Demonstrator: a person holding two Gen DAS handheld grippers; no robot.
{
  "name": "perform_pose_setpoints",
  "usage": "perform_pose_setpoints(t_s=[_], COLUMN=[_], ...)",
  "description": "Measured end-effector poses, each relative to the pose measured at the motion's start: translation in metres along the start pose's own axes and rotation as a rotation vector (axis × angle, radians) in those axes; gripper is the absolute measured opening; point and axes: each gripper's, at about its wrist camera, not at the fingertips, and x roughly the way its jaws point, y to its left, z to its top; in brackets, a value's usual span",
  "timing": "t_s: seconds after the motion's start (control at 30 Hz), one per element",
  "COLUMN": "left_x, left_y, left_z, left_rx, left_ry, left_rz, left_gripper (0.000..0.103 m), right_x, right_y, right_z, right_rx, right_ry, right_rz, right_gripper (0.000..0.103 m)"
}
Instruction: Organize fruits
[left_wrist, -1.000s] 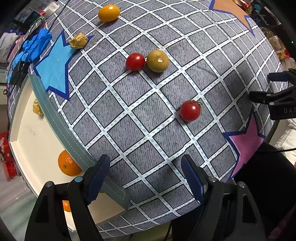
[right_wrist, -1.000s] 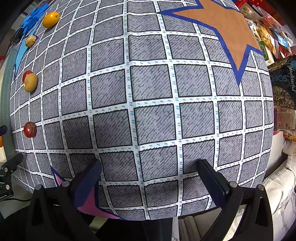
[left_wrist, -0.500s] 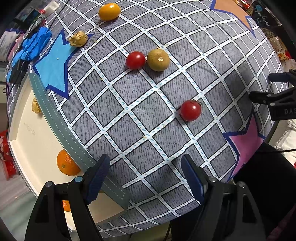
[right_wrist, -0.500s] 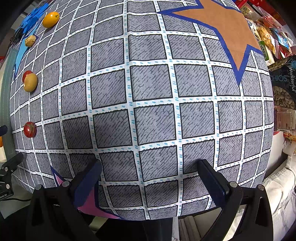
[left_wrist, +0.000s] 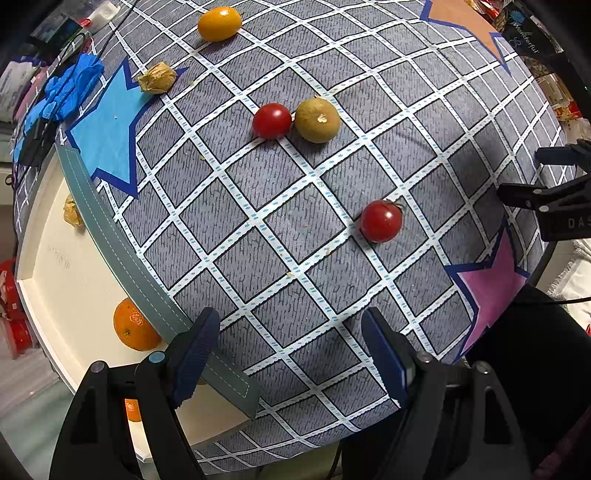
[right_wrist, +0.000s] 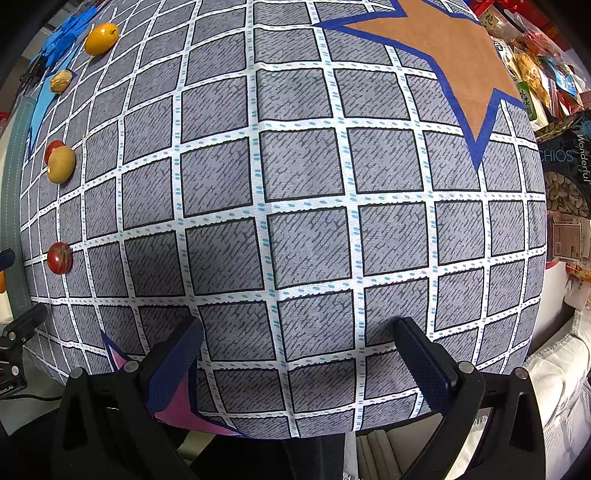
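On the grey checked cloth lie a red cherry tomato (left_wrist: 381, 220), a second red tomato (left_wrist: 272, 120) touching a round brownish-green fruit (left_wrist: 317, 119), a yellow-orange kumquat (left_wrist: 219, 23) at the far side, and a papery husked fruit (left_wrist: 157, 77) at the tip of a blue star. My left gripper (left_wrist: 291, 350) is open and empty, hovering near the cloth's front edge, short of the near tomato. My right gripper (right_wrist: 295, 354) is open and empty over bare cloth; the fruits lie far to its left, the near tomato (right_wrist: 59, 257) among them.
A cream tray (left_wrist: 62, 266) left of the cloth holds an orange (left_wrist: 133, 326), a second orange (left_wrist: 132, 410) half hidden behind my left finger, and a husked fruit (left_wrist: 72, 211). Blue gloves (left_wrist: 62, 92) lie far left. Snack packets (right_wrist: 561, 162) crowd the right edge.
The left wrist view has shifted very slightly; the fruits have not moved. The right gripper is still.
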Motion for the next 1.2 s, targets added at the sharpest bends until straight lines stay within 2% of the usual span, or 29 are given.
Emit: perform_pose_setpoints(t_s=[1.2], left_x=[0.004], left_y=[-0.0033], left_z=[-0.0035], left_rx=[-0.002], left_ry=[-0.001], left_rz=[-0.001], left_gripper=[0.082], right_x=[-0.0003], right_y=[0.0], right_z=[-0.0002], right_rx=[-0.004], right_ry=[-0.004], right_rz=[0.003], right_gripper=[0.103])
